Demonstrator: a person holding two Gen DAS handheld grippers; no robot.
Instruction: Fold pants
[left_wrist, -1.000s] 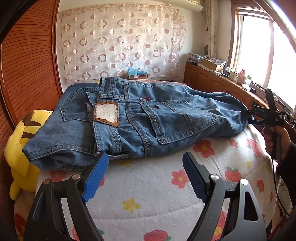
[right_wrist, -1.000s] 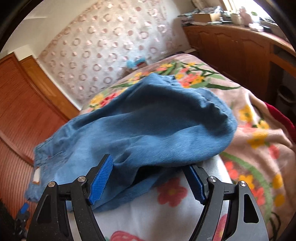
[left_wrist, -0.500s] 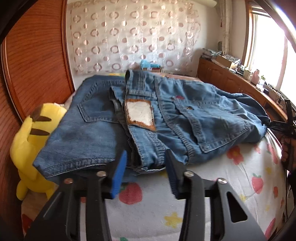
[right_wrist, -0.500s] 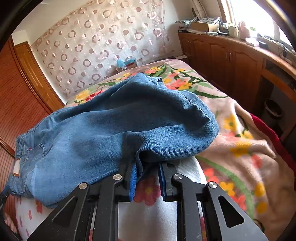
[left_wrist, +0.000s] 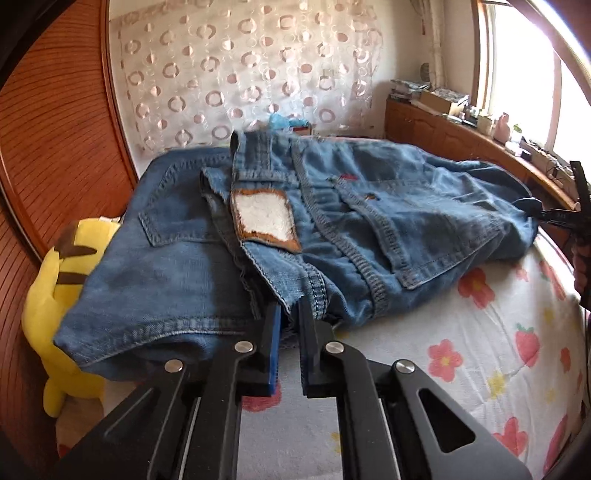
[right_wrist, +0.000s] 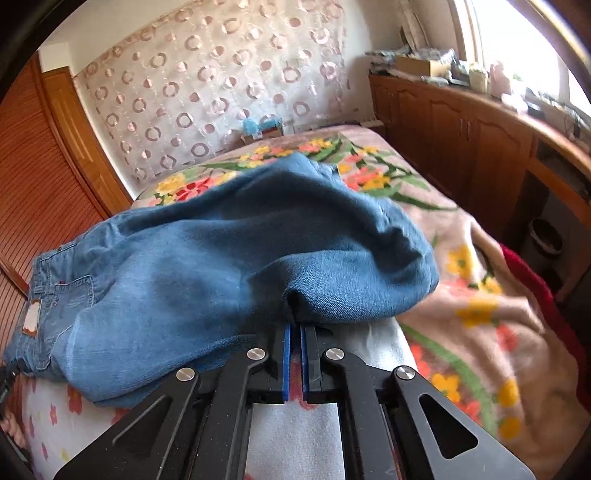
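Bed (left_wrist: 424, 369) | L claw (left_wrist: 289, 314) clamps jeans (left_wrist: 369, 221) waist | R claw (right_wrist: 294, 328) clamps leg end

Faded blue jeans (left_wrist: 369, 229) with a white, brown-edged patch (left_wrist: 264, 218) lie just ahead of the blue-padded black left gripper (left_wrist: 290, 321), over a white flowered sheet (left_wrist: 480, 354).

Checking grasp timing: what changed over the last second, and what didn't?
Both tongs went from wide open to shut on the jeans. The left tongs moved in to the waistband edge and clamped it; the right tongs closed on the folded leg end. The jeans lie much as before on the floral sheet, yellow plush toy beside them.
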